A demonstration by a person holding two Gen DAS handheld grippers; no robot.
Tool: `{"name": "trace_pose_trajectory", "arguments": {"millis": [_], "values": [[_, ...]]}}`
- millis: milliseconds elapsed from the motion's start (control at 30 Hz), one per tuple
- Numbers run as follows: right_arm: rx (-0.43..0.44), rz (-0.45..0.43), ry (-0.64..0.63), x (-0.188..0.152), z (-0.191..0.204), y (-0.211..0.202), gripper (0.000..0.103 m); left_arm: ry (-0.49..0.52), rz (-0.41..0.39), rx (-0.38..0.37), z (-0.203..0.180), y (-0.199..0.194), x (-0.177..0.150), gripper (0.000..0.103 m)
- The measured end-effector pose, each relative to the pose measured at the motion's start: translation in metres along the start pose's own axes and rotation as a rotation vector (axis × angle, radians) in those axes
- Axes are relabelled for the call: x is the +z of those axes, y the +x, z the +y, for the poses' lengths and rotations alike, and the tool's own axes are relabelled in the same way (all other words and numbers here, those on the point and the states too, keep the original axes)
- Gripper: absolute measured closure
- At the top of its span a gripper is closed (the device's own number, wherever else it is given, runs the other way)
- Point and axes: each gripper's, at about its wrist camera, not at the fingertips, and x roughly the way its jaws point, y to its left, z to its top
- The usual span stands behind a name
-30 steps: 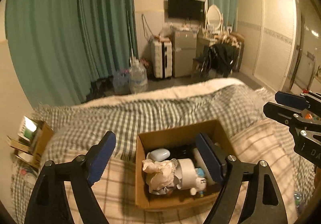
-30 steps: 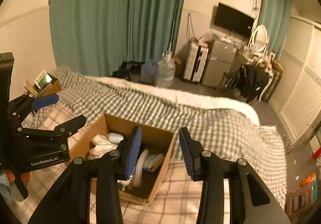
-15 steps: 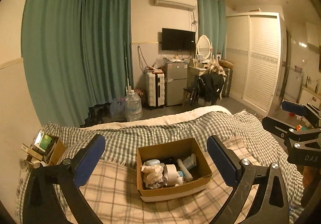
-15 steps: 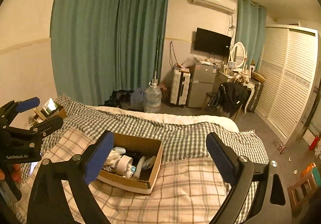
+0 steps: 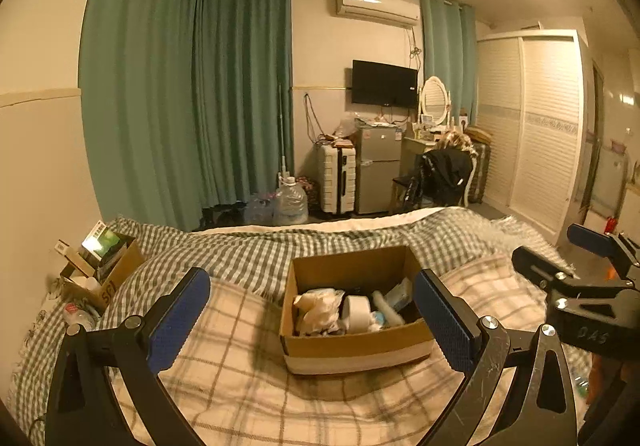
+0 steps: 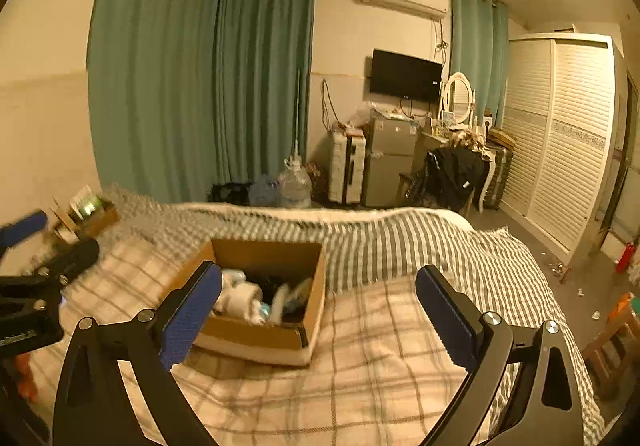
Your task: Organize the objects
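A brown cardboard box (image 5: pixel 356 346) sits on the plaid blanket of the bed (image 5: pixel 224 386). It holds crumpled paper (image 5: pixel 318 310), a white tape roll (image 5: pixel 357 312) and several small items. It also shows in the right wrist view (image 6: pixel 256 338). My left gripper (image 5: pixel 312 320) is open and empty, held back from the box and above the bed. My right gripper (image 6: pixel 318 316) is open and empty, to the right of the box. Each gripper shows at the edge of the other's view.
A second cardboard box (image 5: pixel 102 266) with books stands at the bed's far left corner. Beyond the bed are water jugs (image 5: pixel 290 200), a white suitcase (image 5: pixel 338 176), a small fridge (image 5: pixel 378 170), a chair with dark clothes (image 5: pixel 444 176) and a wardrobe (image 5: pixel 536 126).
Both grippers pulled up and back from the box. The right gripper opened wide from nearly shut. The box now looks smaller and farther away.
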Motion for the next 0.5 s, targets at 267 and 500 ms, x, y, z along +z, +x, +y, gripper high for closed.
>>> {"name": "trace_pose_trajectory", "arguments": {"millis": [267, 500], "values": [[-0.032, 0.038, -0.017, -0.041, 0.003, 0.033, 0.005, 0.027, 0.06, 0.021, -0.005, 0.02, -0.041, 0.0], [-0.03, 0.066, -0.012, -0.051, 0.0, 0.043, 0.005, 0.014, 0.087, 0.023, -0.002, 0.025, -0.046, 0.0]]}}
